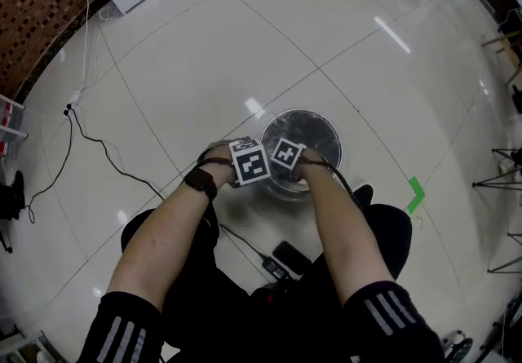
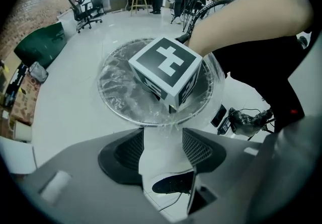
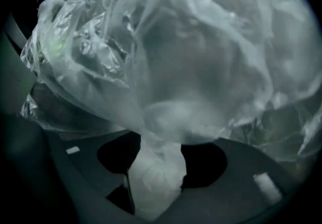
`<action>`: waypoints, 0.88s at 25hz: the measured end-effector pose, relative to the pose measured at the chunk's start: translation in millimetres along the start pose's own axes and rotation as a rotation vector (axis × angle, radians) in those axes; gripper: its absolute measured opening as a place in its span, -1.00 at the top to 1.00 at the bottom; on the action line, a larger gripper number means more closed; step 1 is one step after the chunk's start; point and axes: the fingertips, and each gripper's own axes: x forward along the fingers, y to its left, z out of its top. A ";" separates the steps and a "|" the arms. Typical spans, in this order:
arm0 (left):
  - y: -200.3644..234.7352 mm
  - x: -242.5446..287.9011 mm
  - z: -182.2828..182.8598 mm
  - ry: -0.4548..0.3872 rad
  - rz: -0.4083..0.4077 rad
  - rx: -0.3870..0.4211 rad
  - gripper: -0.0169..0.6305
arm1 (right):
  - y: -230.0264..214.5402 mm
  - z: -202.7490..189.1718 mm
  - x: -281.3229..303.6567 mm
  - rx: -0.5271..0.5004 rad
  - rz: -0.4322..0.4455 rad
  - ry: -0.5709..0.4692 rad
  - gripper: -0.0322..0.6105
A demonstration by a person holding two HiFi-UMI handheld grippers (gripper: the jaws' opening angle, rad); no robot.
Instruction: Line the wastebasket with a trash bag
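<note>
On floor (image 1: 204,68) between the person's feet: wastebasket (image 1: 330,130) upright, clear trash bag (image 2: 115,87) lining it, film over rim. Left claw (image 2: 162,136) released, empty, just outside rim. Right claw (image 3: 160,143) inside basket, spread wide, bag film bunched between jaws.

The left gripper (image 1: 245,167) and right gripper (image 1: 287,159), side by side, hang over the near rim of the round grey wastebasket (image 1: 338,139); its clear crinkled plastic bag (image 1: 308,126) lies just beyond them.
</note>
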 end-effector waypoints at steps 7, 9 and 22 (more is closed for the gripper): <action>-3.3 13.9 -3.3 0.039 -0.009 0.006 0.22 | -0.9 2.1 6.7 0.007 0.041 -0.043 0.05; -2.9 13.9 -3.6 0.044 -0.013 0.003 0.22 | 3.0 4.7 10.0 0.006 0.060 -0.049 0.04; 4.2 -11.6 3.5 0.036 0.020 0.018 0.22 | 7.9 10.9 -48.3 -0.006 0.046 -0.116 0.05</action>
